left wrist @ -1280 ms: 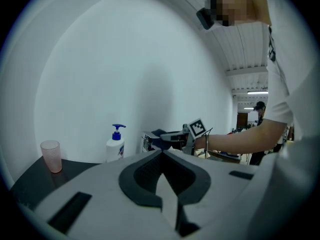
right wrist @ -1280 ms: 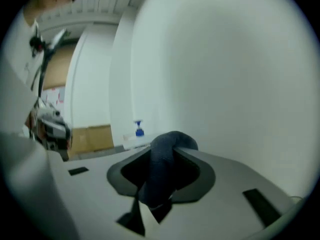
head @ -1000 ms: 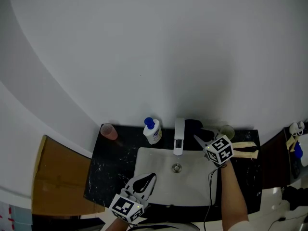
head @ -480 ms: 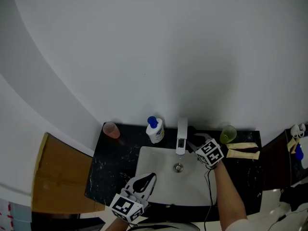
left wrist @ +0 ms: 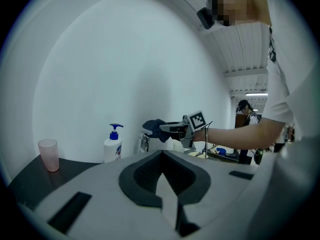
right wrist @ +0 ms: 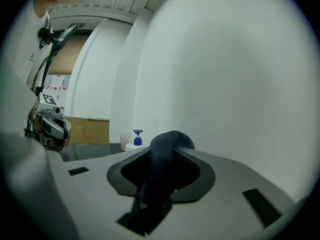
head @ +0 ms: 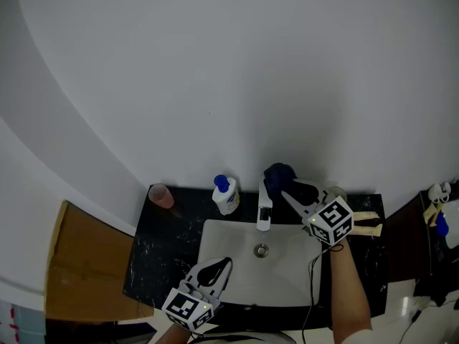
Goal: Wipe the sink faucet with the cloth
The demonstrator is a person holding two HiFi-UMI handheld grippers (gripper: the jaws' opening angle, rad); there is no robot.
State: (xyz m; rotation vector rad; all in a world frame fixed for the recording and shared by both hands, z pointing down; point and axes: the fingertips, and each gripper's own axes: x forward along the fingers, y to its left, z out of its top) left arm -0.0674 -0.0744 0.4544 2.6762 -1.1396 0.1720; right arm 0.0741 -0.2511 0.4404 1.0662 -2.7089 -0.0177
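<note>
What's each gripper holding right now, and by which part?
The right gripper holds the dark cloth, clamped along a bunched fold, a lump poking past the tips. The left gripper holds nothing.

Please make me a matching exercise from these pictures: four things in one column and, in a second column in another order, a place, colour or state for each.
Things
1. cloth
2. cup
3. soap bottle
4. left gripper

Descriptions
A. shut, empty, near the sink's front edge
B. pink, at the counter's left end
C. dark, held in the right gripper
D. white, blue pump, left of the faucet

Pairs: 1-C, 2-B, 3-D, 4-A
</note>
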